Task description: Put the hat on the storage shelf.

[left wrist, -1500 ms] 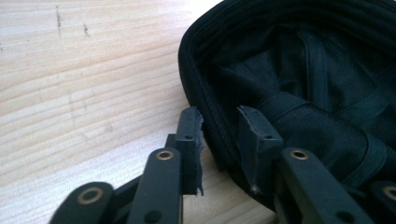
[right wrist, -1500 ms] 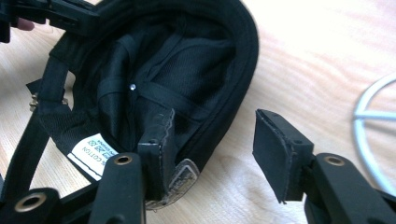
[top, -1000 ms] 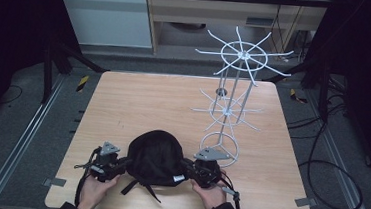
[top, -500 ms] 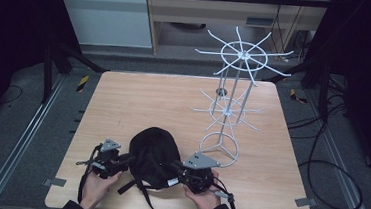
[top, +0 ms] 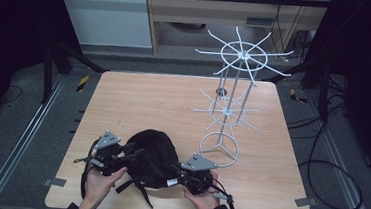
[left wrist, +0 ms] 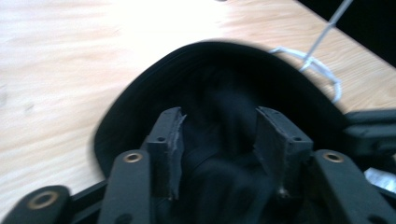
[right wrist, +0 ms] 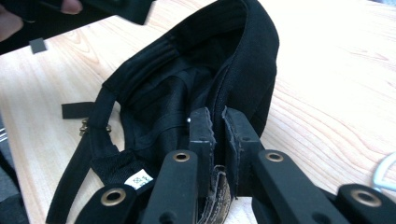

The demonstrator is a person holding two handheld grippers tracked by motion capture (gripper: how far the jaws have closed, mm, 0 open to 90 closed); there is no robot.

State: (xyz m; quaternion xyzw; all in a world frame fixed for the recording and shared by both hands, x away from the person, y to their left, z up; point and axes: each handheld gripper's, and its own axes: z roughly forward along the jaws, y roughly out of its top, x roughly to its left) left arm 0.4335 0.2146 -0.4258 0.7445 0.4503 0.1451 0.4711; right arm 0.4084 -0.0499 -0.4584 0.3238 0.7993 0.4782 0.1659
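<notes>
A: Two grippers work one black cap (top: 152,157), which lies upside down on the worktop (top: 173,103), just beside the base ring of the wire rack (top: 229,110) on the person's near side. My guess is the step is a regrasp before hanging the cap on the rack.

B: What does each gripper have?

A: The right gripper (right wrist: 219,122) is clamped on the cap's rim, its jaws nearly together with fabric pinched between them. The left gripper (left wrist: 218,127) has just been opening; its jaws stand well apart over the cap's dark inside, with cloth between them but not pressed.

B: Next move?

A: Probably the left gripper needs a fresh hold on the rim opposite the right gripper, so both can lift the cap level toward a rack arm.
</notes>
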